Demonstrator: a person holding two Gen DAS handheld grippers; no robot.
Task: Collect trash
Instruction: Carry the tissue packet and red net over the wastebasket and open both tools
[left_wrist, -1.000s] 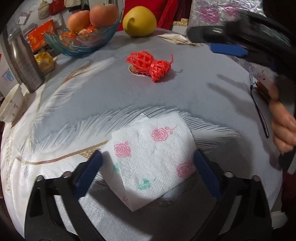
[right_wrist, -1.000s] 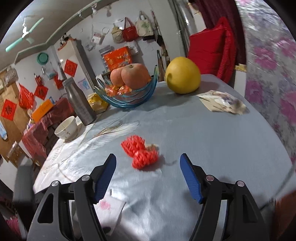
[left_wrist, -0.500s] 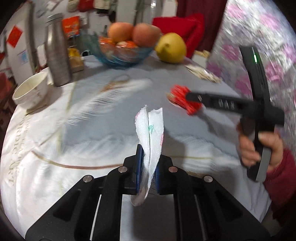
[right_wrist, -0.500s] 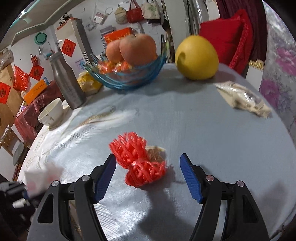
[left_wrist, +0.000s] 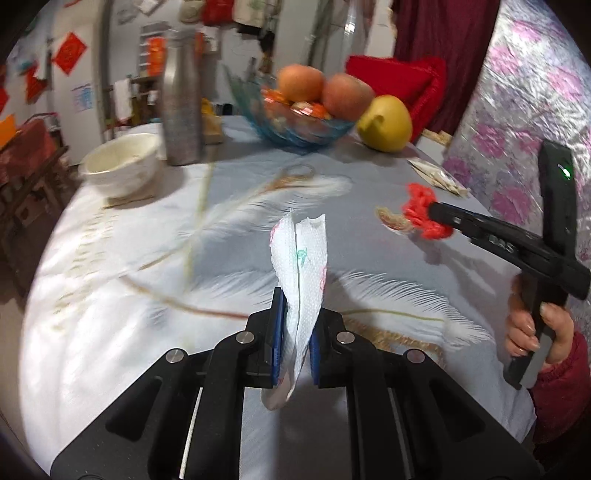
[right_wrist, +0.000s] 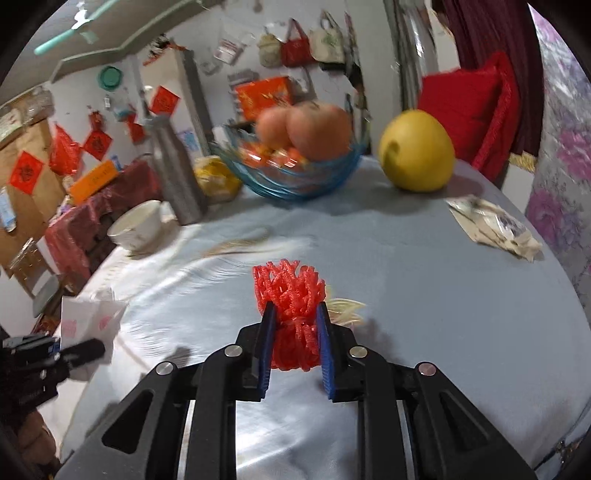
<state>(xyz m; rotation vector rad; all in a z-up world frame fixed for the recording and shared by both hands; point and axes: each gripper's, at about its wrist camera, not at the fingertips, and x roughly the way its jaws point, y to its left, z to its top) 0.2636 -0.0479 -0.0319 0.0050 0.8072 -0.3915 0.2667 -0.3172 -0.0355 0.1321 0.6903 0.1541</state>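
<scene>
Your left gripper (left_wrist: 295, 332) pinches the floral paper napkin (left_wrist: 301, 266) above the table; your right gripper (right_wrist: 294, 325), just closing, squeezes the red foam fruit net (right_wrist: 290, 295). Next, lift and bin both.

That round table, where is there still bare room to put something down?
The widest bare stretch of the table lies between the red foam net and the flat packet, and on towards the near edge. The far rim is crowded: white bowl, metal bottle, fruit bowl, yellow pomelo.
</scene>
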